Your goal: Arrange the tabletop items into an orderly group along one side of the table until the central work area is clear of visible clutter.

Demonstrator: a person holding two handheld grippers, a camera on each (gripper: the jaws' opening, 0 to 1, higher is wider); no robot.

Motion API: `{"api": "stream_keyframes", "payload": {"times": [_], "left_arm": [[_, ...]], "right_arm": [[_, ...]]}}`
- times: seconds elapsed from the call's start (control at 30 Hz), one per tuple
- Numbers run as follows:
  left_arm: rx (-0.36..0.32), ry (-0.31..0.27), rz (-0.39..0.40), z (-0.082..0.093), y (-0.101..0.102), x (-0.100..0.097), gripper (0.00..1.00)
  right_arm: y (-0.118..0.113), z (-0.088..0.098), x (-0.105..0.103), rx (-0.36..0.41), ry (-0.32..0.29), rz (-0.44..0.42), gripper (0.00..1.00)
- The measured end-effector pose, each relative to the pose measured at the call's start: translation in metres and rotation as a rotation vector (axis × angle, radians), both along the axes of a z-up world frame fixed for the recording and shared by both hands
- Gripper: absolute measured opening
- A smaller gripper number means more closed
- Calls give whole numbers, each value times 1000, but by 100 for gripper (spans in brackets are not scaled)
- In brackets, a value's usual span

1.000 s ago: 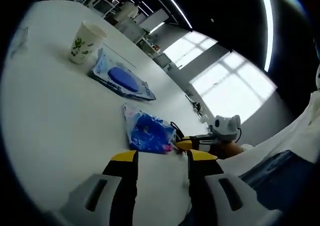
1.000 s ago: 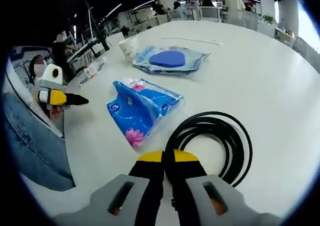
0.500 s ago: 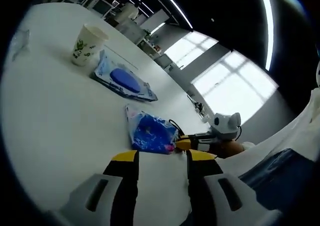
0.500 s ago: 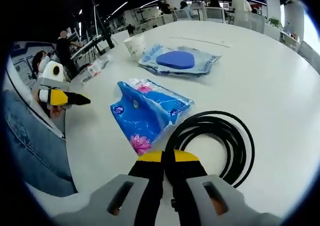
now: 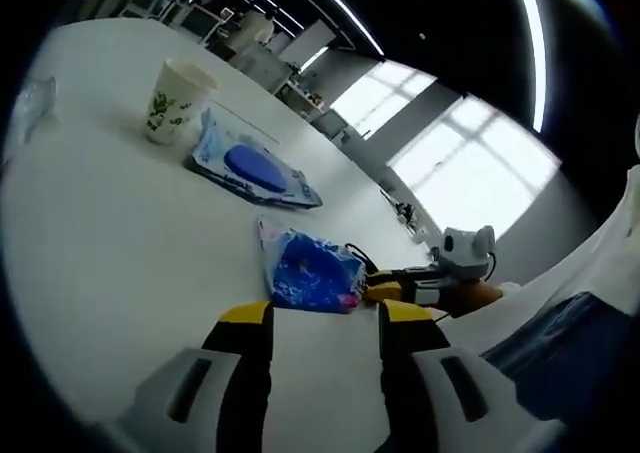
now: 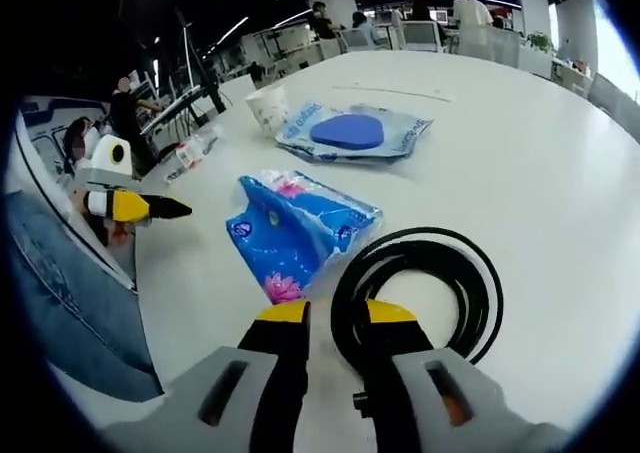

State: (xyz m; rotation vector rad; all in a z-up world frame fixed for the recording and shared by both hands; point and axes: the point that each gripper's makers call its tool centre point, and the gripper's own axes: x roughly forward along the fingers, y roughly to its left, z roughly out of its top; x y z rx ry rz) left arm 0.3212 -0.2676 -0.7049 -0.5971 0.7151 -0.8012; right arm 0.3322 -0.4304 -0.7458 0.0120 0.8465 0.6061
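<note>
A white table [image 6: 540, 143] is carrying a coiled black cable [image 6: 420, 288] nearest, a blue tissue pack [image 6: 295, 228] lying left of it, and farther off a blue-pad packet [image 6: 352, 133] sitting beside a paper cup [image 6: 266, 104].

The right gripper [image 6: 335, 318] stands with its jaws parted around the near loop of a black coiled cable [image 6: 415, 293]. A blue tissue pack [image 6: 295, 231] lies just ahead to its left; beyond, a flat blue-pad packet [image 6: 352, 133] and a paper cup [image 6: 266, 106].
</note>
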Motion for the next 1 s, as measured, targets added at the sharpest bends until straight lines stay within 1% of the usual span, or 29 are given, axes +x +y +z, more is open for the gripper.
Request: {"api": "stream_keyframes", "payload": {"times": [0.03, 0.1, 0.13, 0.2, 0.23, 0.3, 0.37, 0.43, 0.47, 0.5, 0.57, 0.6, 0.67, 0.73, 0.77, 0.83, 0.87, 0.93, 1.0], "left_arm": [[10, -1, -3, -1, 0, 0, 43], [26, -6, -5, -2, 2, 1, 45], [31, -6, -7, -2, 2, 1, 46], [53, -12, -11, -4, 2, 5, 49], [61, -16, -13, -5, 2, 7, 50], [81, -21, -16, -6, 2, 12, 53], [103, -23, -29, -6, 0, 17, 53], [143, -15, -26, -9, 0, 23, 51], [148, -9, -23, -10, 0, 25, 48], [141, -8, -23, -9, -1, 27, 47], [132, 2, -27, -8, -3, 30, 48], [134, 6, -33, -8, -4, 30, 48], [170, 22, -73, -13, -6, 28, 46], [190, 21, -83, -16, -7, 30, 45], [196, 29, -89, -17, -8, 33, 44], [205, 41, -95, -20, -9, 36, 44], [227, 60, -102, -24, -9, 38, 43], [243, 69, -103, -28, -11, 41, 41], [246, 88, -99, -31, -15, 45, 41]], "right_arm": [[-1, 5, -1, 11, -14, -13, 29], [2, 13, -4, 28, -39, -10, 39], [2, 17, -7, 32, -43, -16, 43], [6, 22, -10, 63, -46, -32, 51], [6, 25, -11, 69, -59, -40, 52], [8, 27, -14, 70, -66, -44, 51], [9, 27, -13, 77, -62, -52, 51], [12, 27, -12, 93, -59, -60, 50], [14, 26, -12, 101, -53, -66, 49], [17, 25, -11, 114, -40, -81, 48], [23, 26, -9, 138, -33, -88, 48], [25, 26, -8, 141, -32, -88, 48], [26, 27, -6, 142, -38, -91, 47], [26, 27, -1, 152, -35, -99, 45], [26, 25, 2, 158, -24, -111, 45], [22, 20, 5, 142, -7, -132, 44], [21, 18, 6, 137, -3, -139, 43], [19, 15, 7, 142, 9, -154, 42], [21, 12, 7, 181, 33, -183, 39]]}}
